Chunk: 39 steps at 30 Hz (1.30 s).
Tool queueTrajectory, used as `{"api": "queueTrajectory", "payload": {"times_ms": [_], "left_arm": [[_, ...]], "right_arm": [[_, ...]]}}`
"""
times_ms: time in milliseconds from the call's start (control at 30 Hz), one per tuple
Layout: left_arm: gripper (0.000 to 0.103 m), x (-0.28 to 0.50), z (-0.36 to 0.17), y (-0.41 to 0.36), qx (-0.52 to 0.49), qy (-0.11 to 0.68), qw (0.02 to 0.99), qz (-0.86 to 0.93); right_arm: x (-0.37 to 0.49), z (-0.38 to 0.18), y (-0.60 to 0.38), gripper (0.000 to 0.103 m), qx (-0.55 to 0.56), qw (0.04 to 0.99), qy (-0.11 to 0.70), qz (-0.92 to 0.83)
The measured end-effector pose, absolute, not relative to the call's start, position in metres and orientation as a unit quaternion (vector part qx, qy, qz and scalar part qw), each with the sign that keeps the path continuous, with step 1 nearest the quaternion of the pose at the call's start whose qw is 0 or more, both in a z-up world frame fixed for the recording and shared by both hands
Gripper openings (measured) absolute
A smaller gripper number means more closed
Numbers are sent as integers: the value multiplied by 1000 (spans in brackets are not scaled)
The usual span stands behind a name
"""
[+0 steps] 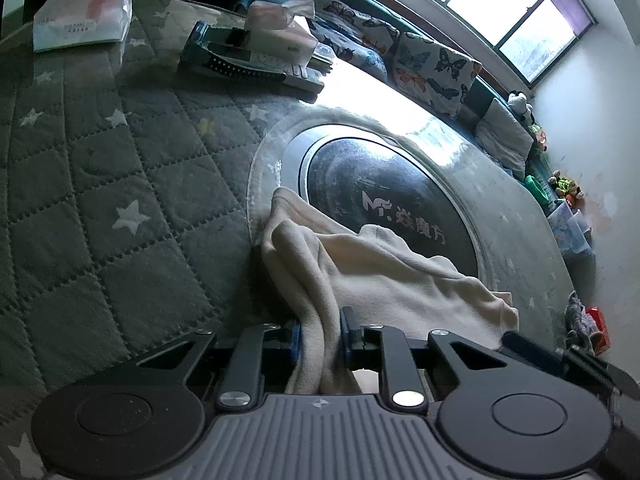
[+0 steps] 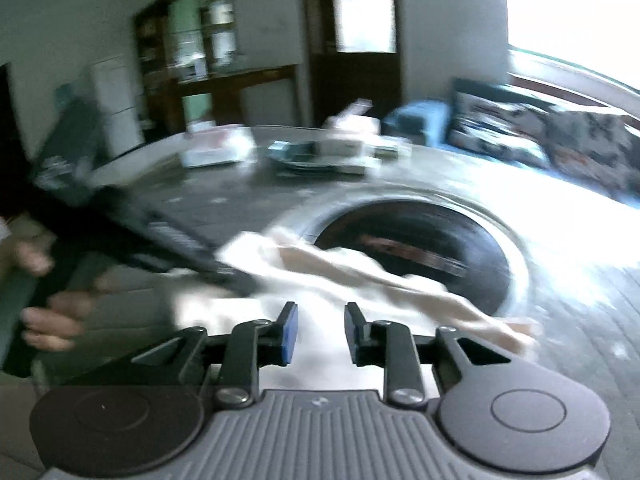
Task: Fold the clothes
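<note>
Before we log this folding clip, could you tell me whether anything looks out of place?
Only the cream garment: it lies bunched, part of it over the dark round inset in the table, pinched by the left gripper. The right gripper is open and empty.

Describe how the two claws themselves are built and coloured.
Both match. The left claw and right claw each have black linkage arms with silver pivot screws, blue pads on the fingers, two round black discs at the base, and a grey ribbed body with a small emblem. No cables show.
</note>
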<state>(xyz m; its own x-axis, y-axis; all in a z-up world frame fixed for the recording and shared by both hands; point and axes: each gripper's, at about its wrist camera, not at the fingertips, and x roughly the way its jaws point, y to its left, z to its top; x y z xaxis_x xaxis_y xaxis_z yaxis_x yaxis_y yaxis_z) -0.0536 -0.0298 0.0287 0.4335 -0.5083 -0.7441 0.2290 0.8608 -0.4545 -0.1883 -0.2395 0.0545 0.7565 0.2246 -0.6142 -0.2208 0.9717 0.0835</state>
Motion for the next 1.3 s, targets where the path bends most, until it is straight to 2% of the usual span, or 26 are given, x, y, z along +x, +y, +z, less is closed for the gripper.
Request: {"api": "queueTrajectory", "payload": {"times_ms": [133,200,633,733,900,1300], "left_arm": [[21,-55,30,-33,-133,481,838,-220],[21,-55,30,-34,-129,480,840,-220],[21,-58,31,-40,-98,468,850,-220],[21,-59,32,-42,-89,464,854,-220],[20,-62,35,-48,-65,454,861,-220],[15,-67,65,-83,-30,419,872,-252]], "right_arm": [[-186,45,-280,33,30,939,339,56],[-185,41,-298,40,41,938,344,26],[-173,10,-352,41,127,924,360,-29],[-174,10,-351,38,131,924,358,-24],[-174,12,-344,12,129,924,360,-12],[-197,57,-349,10,113,946,302,-17]]}}
